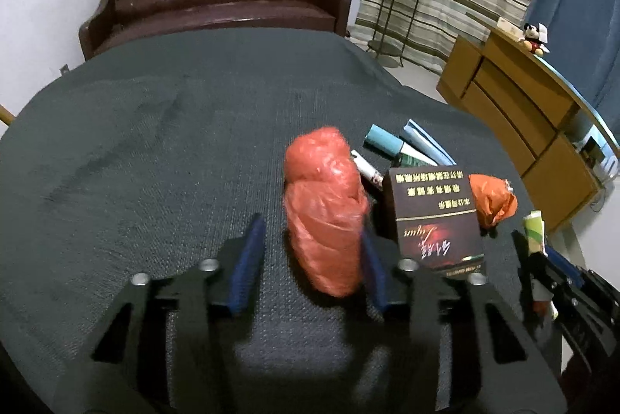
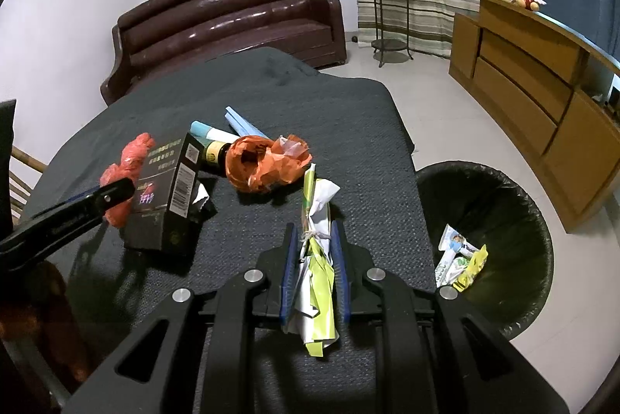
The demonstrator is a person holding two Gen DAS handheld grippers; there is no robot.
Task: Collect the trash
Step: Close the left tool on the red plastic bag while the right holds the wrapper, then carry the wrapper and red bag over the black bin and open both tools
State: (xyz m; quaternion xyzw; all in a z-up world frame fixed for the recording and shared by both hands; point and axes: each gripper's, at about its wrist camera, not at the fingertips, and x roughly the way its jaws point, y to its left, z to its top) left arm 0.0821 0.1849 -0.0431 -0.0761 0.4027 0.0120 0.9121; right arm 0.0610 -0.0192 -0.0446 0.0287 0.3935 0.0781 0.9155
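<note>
Crumpled green-and-white wrappers (image 2: 316, 278) sit clamped between the right gripper's (image 2: 314, 259) blue pads above the grey table cloth (image 2: 348, 127). Left gripper (image 1: 306, 243), jaws spread, straddles a red plastic bag (image 1: 327, 208) beside a dark cigarette carton (image 1: 436, 216). Black-lined trash bin (image 2: 500, 205) stands right of the table.

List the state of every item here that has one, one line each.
Left claw: open around the red plastic bag, which lies bunched on the table.
Right claw: shut on the crumpled green-and-white wrapper.
Black carton: standing upright.
Orange plastic bag: crumpled, lying on the table.
Trash bin: lined with a black bag, wrappers at the bottom.
Brown bottle: lying on its side.
</note>
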